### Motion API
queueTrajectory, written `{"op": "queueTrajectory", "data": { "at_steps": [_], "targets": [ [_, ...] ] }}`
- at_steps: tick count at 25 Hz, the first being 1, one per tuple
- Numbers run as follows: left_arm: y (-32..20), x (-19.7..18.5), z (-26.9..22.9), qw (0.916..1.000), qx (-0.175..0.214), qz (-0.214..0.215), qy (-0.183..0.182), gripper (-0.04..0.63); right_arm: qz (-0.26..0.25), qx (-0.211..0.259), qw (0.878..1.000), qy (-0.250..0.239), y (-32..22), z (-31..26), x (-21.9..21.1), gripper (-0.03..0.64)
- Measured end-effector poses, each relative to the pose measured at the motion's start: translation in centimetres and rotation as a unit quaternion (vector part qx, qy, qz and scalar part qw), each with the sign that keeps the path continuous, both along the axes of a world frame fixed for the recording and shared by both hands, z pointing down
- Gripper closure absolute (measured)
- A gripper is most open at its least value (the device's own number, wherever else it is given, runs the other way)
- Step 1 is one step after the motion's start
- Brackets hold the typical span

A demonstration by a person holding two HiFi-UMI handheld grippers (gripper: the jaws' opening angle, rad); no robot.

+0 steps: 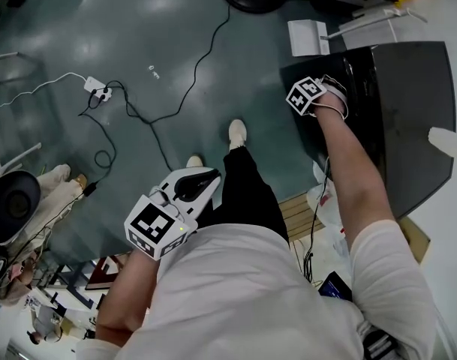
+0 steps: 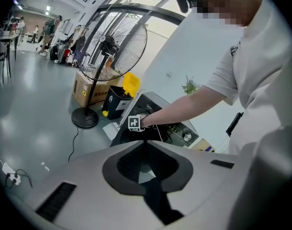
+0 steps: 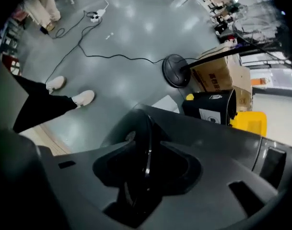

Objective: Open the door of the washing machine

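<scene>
Seen from the head view, the right gripper [image 1: 318,96] was at a corner of the dark washing machine [image 1: 408,126], whose door lay flat and shut beneath it. The left gripper [image 1: 202,180] hung over the floor, well apart from the machine. In the left gripper view its jaws were pressed together and empty, and the machine stood ahead of them. In the right gripper view the jaws stood a narrow slit apart, just above the machine's edge.
</scene>
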State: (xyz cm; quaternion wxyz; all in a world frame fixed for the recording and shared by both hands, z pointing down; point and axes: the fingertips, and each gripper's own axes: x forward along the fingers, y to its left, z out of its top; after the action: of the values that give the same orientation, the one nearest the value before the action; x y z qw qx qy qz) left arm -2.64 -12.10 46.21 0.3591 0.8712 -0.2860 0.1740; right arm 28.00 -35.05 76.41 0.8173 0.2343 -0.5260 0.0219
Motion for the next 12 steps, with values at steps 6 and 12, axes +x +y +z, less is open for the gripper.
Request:
{"op": "queueTrajectory", "data": {
  "at_steps": [6, 12],
  "targets": [
    [-0.3, -0.7, 0.7, 0.9999, -0.008, -0.009, -0.003, 0.574, 0.082, -0.028, 0.996, -0.03, 0.4, 0.9, -0.1, 0.501],
    [-1.2, -0.2, 0.7, 1.0, -0.002, -0.008, 0.003, 0.574, 0.112, -0.048, 0.991, -0.047, 0.2, 0.7, -0.4, 0.522]
  ]
}}
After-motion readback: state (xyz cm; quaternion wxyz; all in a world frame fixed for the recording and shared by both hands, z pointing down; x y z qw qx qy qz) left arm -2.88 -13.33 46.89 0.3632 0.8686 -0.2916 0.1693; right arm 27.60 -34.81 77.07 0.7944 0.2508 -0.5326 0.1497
